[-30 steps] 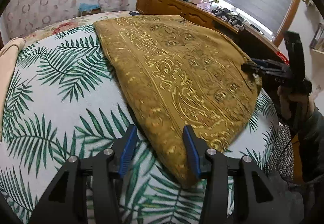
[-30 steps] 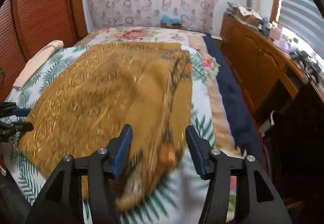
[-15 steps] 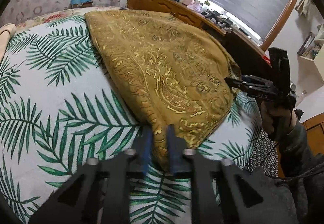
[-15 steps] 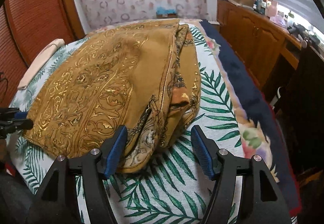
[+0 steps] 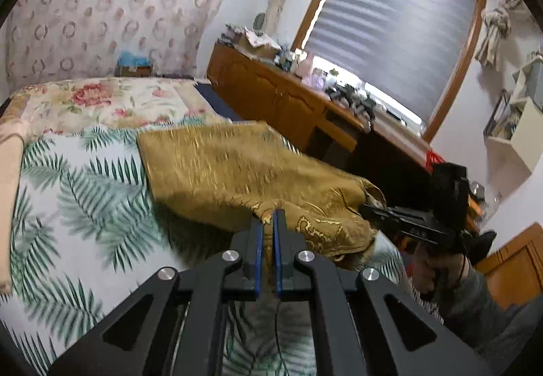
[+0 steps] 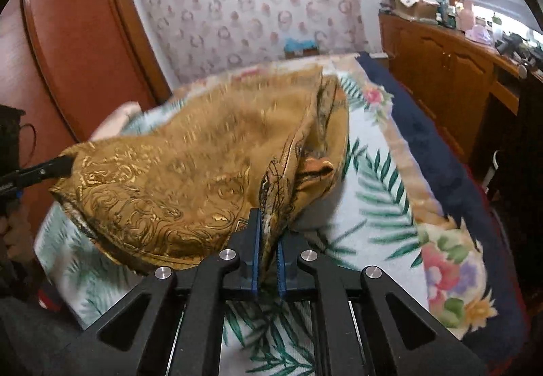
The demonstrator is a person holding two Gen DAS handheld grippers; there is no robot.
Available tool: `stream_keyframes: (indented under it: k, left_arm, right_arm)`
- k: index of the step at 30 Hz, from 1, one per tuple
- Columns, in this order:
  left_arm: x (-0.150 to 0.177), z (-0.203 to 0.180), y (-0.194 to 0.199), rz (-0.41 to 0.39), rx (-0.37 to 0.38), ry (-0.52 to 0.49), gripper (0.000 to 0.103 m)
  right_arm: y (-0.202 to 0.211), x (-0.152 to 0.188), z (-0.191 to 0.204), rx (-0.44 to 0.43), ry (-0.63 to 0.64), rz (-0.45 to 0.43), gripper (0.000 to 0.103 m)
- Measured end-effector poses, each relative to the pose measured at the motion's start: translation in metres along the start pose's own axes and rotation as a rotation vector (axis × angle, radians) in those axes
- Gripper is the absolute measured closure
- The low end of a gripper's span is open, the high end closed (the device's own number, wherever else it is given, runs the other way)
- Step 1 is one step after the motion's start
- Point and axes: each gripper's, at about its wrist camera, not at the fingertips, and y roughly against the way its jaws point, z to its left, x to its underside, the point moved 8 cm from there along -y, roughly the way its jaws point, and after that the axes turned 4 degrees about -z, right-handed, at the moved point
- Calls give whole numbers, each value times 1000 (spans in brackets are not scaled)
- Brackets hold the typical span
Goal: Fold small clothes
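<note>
A mustard-gold patterned garment [image 5: 237, 168] lies on the palm-leaf bedspread [image 5: 78, 192], its near edge lifted off the bed. My left gripper [image 5: 270, 216] is shut on the garment's near left corner. My right gripper [image 6: 268, 223] is shut on the garment's [image 6: 190, 172] near right corner, where layered hems bunch up. Each gripper shows in the other's view: the right one at the right of the left wrist view [image 5: 370, 208], the left one at the left of the right wrist view [image 6: 66, 163]. The far part of the garment still rests on the bed.
A wooden dresser [image 5: 292, 104] with clutter runs along the bed's right side under a window with blinds. A navy bed border [image 6: 431, 138] edges the right. A folded beige cloth [image 5: 10, 172] lies at the left. A wooden wardrobe [image 6: 78, 46] stands at the far left.
Both grippers closed on the garment's near corners and lifted them off the bed; the left closed first, the right was still open half a second ago. The cloth now hangs taut between them.
</note>
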Motion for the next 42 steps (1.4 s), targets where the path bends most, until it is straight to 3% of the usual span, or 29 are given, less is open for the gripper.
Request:
stream_keyframes:
  k: [8,18,22,25,27,33,37,39,42]
  left_arm:
    - [-55,44,-34,-53,-57,38,101]
    - [-77,100,-92,-5,-153,55,101]
    - [-78,126,-118,32,-178,78,101]
    - [-75,140,-134,65,-190,89,101]
    - [-73,147,-144,90,-196,97,101]
    - [-75,149,-154,125,-167,79,95]
    - [-85,144,-136,78,-181,51,75]
    - [-92,144,-123,41,-201,33,74]
    - [-92,149,-115,50,-201,23,72]
  right_arm:
    - [4,-70,7,-24,1,-97,98]
    - [-56,-131,-6,6,1,-88,97]
    - [-79,-146,-13,25,29,-74,86]
    - [-85,-158,-24,61,41,-61,69]
    - [-83,-164,-30,54,52,-65,59]
    - [-90,-159,-50,58,81,-39,52]
    - [-114,-140,-54,41,91,40,51]
    - [-126,-132,-51,16,92,71,51]
    - [-138,-129,-46,0,101,89,54]
